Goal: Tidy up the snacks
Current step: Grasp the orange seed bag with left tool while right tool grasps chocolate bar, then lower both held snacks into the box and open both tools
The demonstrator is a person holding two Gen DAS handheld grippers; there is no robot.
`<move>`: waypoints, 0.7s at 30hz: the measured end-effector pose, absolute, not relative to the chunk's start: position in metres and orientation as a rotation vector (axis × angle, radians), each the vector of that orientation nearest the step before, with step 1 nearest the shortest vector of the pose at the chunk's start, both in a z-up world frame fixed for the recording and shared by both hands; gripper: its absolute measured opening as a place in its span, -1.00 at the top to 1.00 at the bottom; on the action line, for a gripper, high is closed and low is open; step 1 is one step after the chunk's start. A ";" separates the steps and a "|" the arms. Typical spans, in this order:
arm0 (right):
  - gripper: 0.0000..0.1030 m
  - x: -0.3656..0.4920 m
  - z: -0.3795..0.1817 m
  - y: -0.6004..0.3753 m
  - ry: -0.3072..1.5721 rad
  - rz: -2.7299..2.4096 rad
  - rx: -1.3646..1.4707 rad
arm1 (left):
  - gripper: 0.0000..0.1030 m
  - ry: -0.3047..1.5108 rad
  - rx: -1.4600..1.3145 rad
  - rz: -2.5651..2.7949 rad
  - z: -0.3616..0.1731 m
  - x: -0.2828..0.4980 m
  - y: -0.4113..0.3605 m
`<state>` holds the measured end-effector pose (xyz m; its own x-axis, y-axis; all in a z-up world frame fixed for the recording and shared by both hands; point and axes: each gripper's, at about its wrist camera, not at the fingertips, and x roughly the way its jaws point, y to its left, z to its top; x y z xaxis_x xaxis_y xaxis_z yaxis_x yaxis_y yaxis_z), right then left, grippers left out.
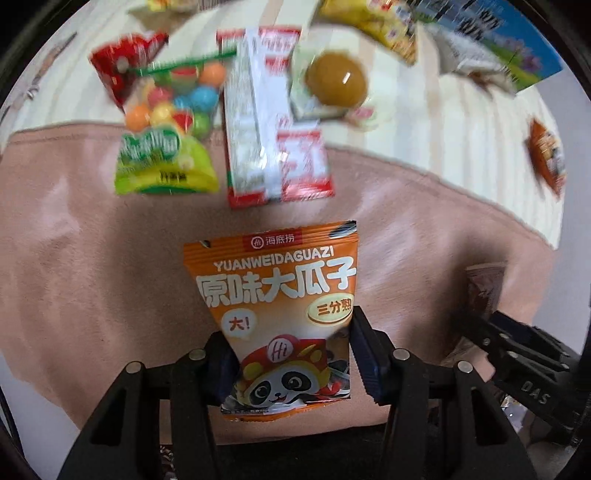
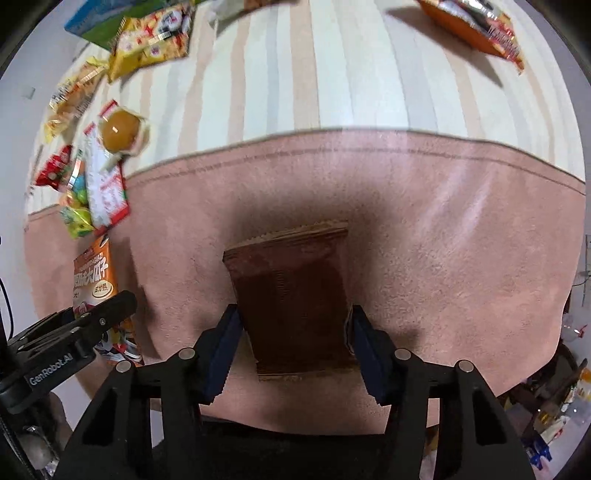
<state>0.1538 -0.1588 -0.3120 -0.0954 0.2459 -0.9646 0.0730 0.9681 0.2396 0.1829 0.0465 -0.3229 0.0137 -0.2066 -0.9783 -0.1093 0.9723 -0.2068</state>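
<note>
Left wrist view shows the left gripper (image 1: 291,354) clamped on an orange sunflower-seed packet (image 1: 275,291), its two fingers pressed against the packet's lower sides just above the panda picture. The packet stands up between them over a pink mat (image 1: 92,277). Beyond it, where the mat meets a striped cloth (image 1: 443,122), lie a bag of coloured candy balls (image 1: 166,122), a red and white packet (image 1: 273,122) and a round brown jelly cup (image 1: 336,79), all close together, the jelly cup resting against the red and white packet.

From the right wrist camera, the right gripper (image 2: 295,339) is closed on a brown packet (image 2: 291,295), one finger at each side edge, the packet held up above the same mat. The seed packet appears at the left of this view, gripped by the left tongs. A yellow snack bag (image 2: 151,44) lies far off on the striped cloth, and an orange bag (image 2: 476,26) sits well apart at the far right.
</note>
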 end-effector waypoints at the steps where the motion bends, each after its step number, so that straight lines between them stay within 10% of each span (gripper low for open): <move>1: -0.18 0.157 -0.306 -0.161 1.657 0.155 0.266 | 0.02 1.550 -0.256 -0.084 -0.312 0.181 0.049; 21: -0.18 0.359 -0.115 -0.191 1.294 0.240 0.378 | 0.01 1.195 -0.153 -0.253 -0.101 0.378 0.049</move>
<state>0.3588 -0.1910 -0.1152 0.2614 0.3802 -0.8872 0.0368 0.9146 0.4027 0.3785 0.0486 -0.1012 0.3440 -0.2741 -0.8981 0.1131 0.9616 -0.2502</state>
